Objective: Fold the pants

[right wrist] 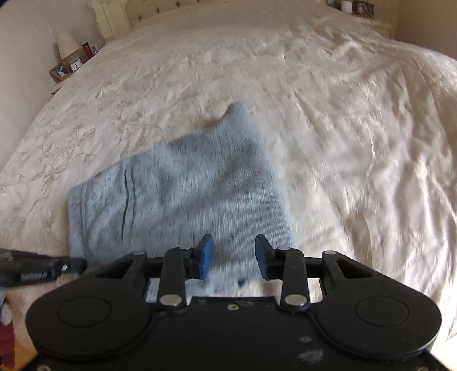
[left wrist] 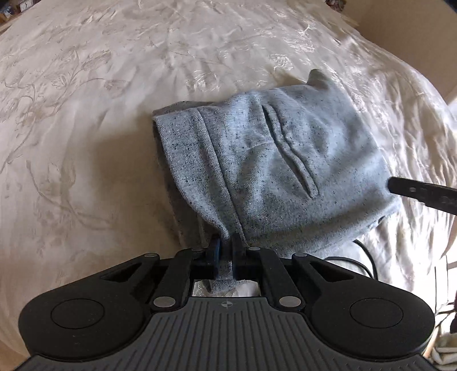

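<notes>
The grey speckled pants (left wrist: 274,159) lie folded into a compact block on the cream bedspread (left wrist: 85,114). My left gripper (left wrist: 225,245) is shut on the near corner of the pants, with the cloth pinched between its blue pads. In the right wrist view the pants (right wrist: 185,194) lie just ahead of my right gripper (right wrist: 234,251), which is open and empty above their near edge. A finger of the right gripper (left wrist: 422,194) shows at the right edge of the left wrist view. The left gripper's tip (right wrist: 42,268) shows at the lower left of the right wrist view.
The bed (right wrist: 342,128) spreads wide around the pants. A bedside table (right wrist: 71,65) with a lamp, a clock and small items stands at the far left. A black cable (left wrist: 365,256) lies near the bed's edge. A headboard (right wrist: 128,11) is at the back.
</notes>
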### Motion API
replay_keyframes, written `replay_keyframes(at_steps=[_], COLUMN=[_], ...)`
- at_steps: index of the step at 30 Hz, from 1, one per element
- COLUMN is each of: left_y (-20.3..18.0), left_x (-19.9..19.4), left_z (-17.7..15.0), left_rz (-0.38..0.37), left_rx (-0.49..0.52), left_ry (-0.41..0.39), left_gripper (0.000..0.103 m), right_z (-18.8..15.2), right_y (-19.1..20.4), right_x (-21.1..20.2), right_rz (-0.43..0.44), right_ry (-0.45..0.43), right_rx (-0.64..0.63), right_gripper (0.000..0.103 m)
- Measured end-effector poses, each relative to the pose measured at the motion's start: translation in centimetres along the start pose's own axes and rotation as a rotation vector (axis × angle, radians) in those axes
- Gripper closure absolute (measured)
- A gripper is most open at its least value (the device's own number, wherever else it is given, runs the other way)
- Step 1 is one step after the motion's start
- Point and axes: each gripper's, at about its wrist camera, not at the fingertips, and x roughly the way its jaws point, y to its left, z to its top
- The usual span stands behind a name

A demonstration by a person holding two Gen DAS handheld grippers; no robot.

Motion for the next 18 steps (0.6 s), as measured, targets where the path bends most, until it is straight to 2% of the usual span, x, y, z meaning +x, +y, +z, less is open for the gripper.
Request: replay_keyframes(at_steps=[4, 9, 14, 18], left_y=[1.1, 1.2, 1.0, 0.3], left_x=[-1.1, -2.4, -3.9, -3.6], left_z=[1.0, 2.9, 5.1, 5.7], left_rz=[-0.033, -0.058, -0.079, -0.081], left_rx=[-0.096, -0.111, -0.111, -0.081], left_ry=[-0.026, -0.071, -0.131, -0.129], left_gripper=[0.096, 0.096, 0.096, 0.096], right_z=[-1.4, -4.0, -3.1, -2.1], right_y=[-0.4, 0.4, 1.3, 1.5], right_x=[-0.4, -1.0, 0.3, 3.1], right_rz=[0.015, 0.033, 0.053, 0.029], right_ry=[0.034, 0.089, 0.063, 0.085], right_rx=[0.062, 0.005, 0.027, 0.041], right_gripper=[0.073, 0.082, 0.087, 0.092])
